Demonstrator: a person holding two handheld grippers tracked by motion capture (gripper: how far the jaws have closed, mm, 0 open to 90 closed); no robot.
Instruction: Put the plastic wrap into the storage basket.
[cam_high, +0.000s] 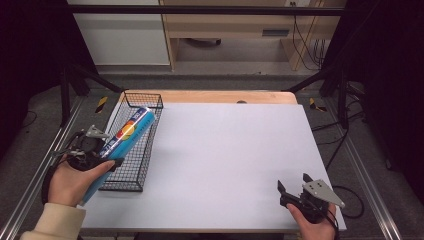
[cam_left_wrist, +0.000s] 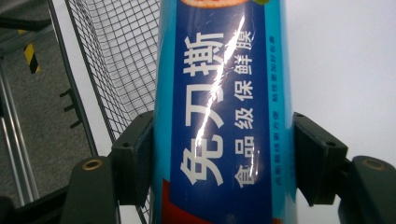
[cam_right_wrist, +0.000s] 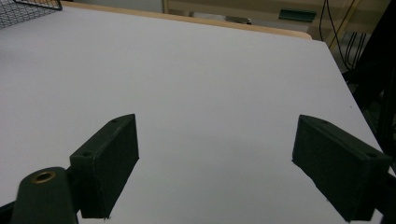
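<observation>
Where the left gripper (cam_high: 107, 159) hangs at the left edge of the tabletop (cam_high: 230, 160), it pinches a long blue box (cam_high: 120, 145) of cling film across its width. In the left gripper view the box (cam_left_wrist: 219, 116) runs straight up between the two black jaws, each jaw pressed flat against one long side, with white Chinese lettering down its dark blue face and a lighter blue band along each edge. The grip sits toward the box's lower end; the rest reaches forward, away from the hand.

From the high view the box slants up and to the right from the left hand (cam_high: 75, 180), its far end lying over the black wire basket (cam_high: 145, 170) that stands along the tabletop's left side. A round red and yellow mark shows partway along the box. Whether the far end rests on the basket's mesh or is held just above it cannot be told. In the left gripper view the basket's mesh (cam_left_wrist: 116, 65) lies to the left of and behind the box.

The right gripper (cam_high: 295, 187) is near the front right corner of the tabletop, well apart from the box and the basket, held in the right hand (cam_high: 315, 225). Its jaws are spread wide with nothing between them, and the right gripper view looks past them across bare pale tabletop (cam_right_wrist: 196, 84).
</observation>
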